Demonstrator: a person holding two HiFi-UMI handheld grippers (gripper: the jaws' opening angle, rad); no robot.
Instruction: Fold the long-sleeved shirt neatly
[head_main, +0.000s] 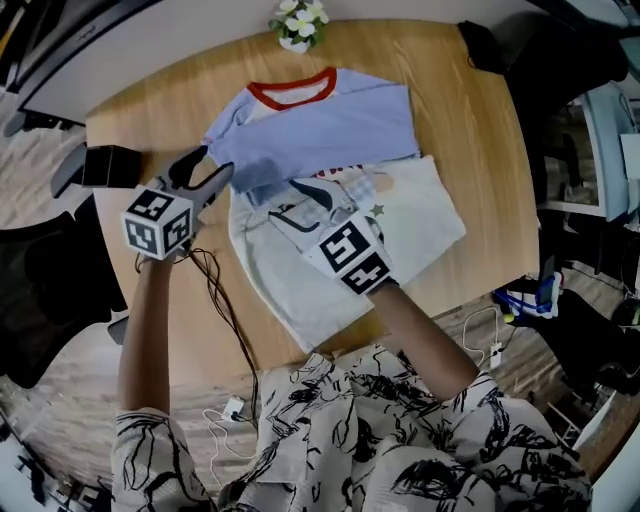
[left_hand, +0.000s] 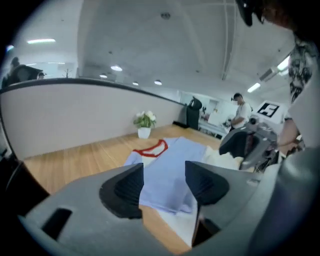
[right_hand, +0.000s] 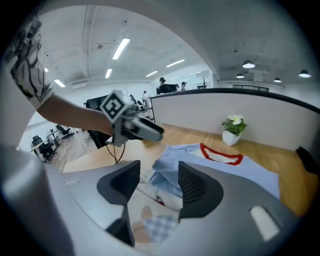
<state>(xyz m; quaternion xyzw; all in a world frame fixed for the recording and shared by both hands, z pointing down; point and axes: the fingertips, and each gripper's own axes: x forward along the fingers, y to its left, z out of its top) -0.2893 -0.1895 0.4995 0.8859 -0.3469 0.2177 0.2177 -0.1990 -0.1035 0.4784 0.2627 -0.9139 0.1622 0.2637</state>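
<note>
— where was the shirt (head_main: 340, 130)?
— it lay flat on the wooden table (head_main: 480, 140), red collar toward the potted flowers (head_main: 298, 22) at the far edge. a blue sleeve was folded across the chest, and the white printed part lay nearest the person.
— and the left gripper (left_hand: 164, 187)?
— it was held over the shirt's left edge, by the folded sleeve. its jaws stood apart with nothing between them.
— the right gripper (right_hand: 159, 182)?
— it was held over the white printed part, jaws likewise apart, gripping nothing. no cloth touched its pads.
</note>
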